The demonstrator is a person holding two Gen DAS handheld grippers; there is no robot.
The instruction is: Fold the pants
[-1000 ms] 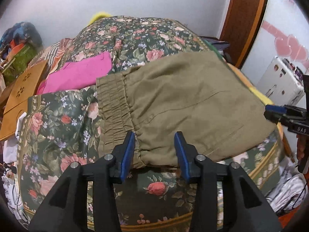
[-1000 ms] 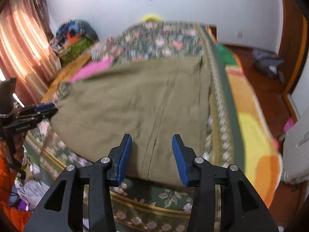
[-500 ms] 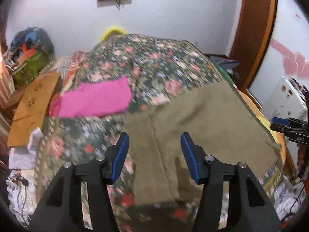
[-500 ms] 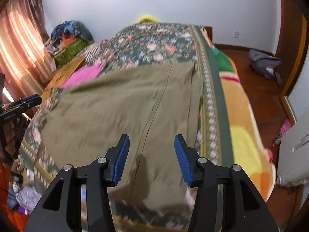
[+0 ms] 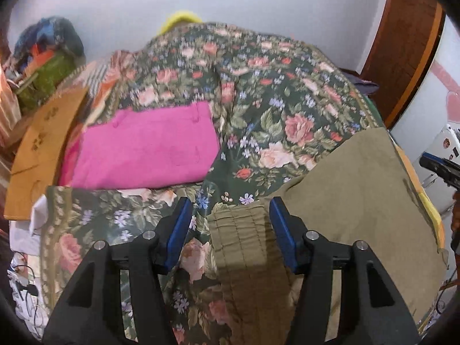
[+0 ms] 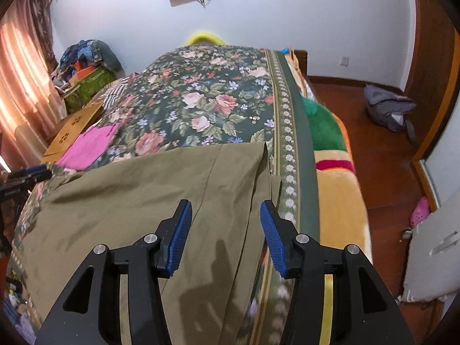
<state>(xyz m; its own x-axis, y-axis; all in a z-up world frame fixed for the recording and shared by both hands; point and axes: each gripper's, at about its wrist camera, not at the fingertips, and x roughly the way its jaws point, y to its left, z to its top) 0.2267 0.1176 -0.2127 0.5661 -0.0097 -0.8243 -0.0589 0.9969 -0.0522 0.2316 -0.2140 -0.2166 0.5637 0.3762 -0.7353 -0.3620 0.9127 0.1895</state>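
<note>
Olive-green pants [image 5: 350,201] lie flat across the near end of a bed with a floral cover [image 5: 258,92]. In the left wrist view my left gripper [image 5: 230,230] is open, its jaws standing either side of the gathered elastic waistband [image 5: 241,238]. In the right wrist view the pants [image 6: 138,201] show their leg end, and my right gripper [image 6: 225,230] is open just above the cloth near the hem corner [image 6: 263,155]. Neither gripper holds anything.
A folded pink garment [image 5: 149,149] lies on the bed beyond the waistband. A wooden board [image 5: 43,143] and a pile of clutter [image 5: 46,66] stand at the left. A yellow and green blanket [image 6: 336,178] hangs over the bed's right side, above a wooden floor with a grey bag [image 6: 388,109].
Both grippers have moved forward and down over the pants. The left one now straddles the waistband, and the right one is closer to the leg hem. Both stay open.
</note>
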